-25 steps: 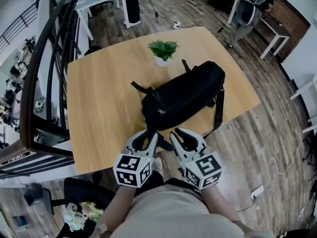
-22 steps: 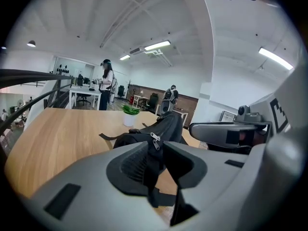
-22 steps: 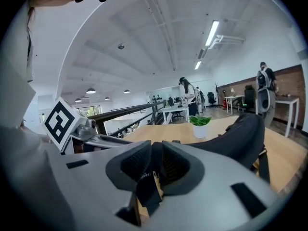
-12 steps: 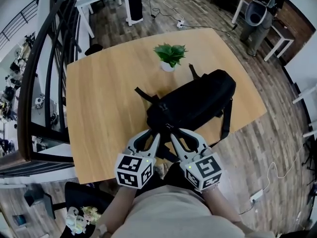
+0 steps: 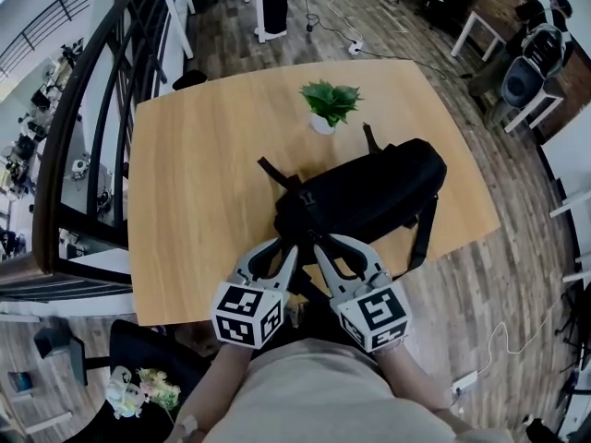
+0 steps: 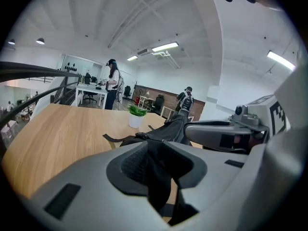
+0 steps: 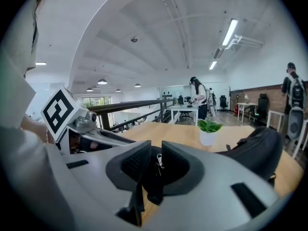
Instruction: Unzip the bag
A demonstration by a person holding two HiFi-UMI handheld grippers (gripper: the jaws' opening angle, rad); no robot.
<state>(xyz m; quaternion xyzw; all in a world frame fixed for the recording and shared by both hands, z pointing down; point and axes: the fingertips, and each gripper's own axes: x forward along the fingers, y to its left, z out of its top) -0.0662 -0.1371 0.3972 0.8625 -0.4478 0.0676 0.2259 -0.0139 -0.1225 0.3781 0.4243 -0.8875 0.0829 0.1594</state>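
Light wooden tabletop (image 5: 185,201), seen from above, carries a black fabric bag (image 5: 369,197) lying near its front edge, with a small green plant in a white pot (image 5: 329,109) just behind it. We hold both tools at the bag's near end: our left gripper (image 5: 284,247) is clamped on a fold of its fabric, and our right gripper (image 5: 323,245) pinches the small metal zipper pull (image 7: 158,159).

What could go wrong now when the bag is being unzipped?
The small zipper pull may slip from the right gripper. If the left gripper loses its pinch of fabric, the black bag could slide with the pull instead of opening. A swinging bag might tip the potted plant close beside it.
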